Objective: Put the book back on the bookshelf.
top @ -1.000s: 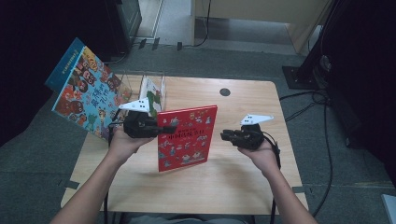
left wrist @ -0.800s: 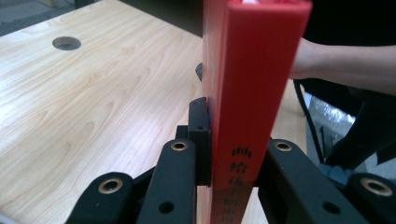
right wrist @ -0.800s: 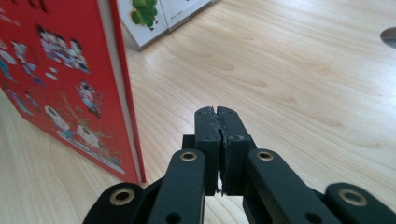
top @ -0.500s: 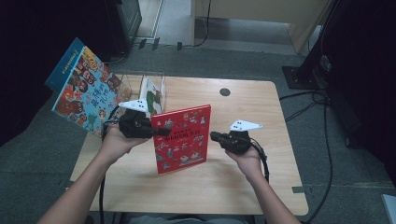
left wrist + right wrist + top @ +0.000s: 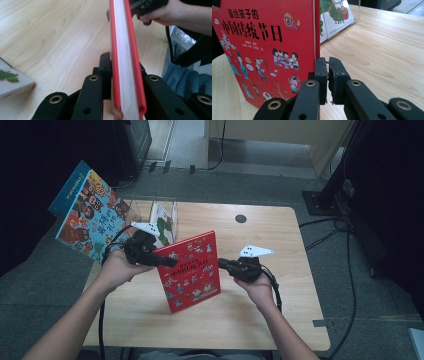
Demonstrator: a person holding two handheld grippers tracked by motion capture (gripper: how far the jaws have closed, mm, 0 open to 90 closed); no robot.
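Left tool [image 5: 167, 261] clamps the red book's [image 5: 192, 270] edge, pages squeezed between both jaws, holding it upright over the worktop [image 5: 260, 235]. Right tool [image 5: 222, 264], jaws just closing and pinched together with nothing between, sits beside the book's other edge.

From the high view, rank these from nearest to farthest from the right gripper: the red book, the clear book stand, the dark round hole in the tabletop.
From the right gripper:
1. Red book, right at its jaw tips, on its left in the picture.
2. Dark round hole, up the table behind it.
3. Clear book stand, far left corner, past the book.
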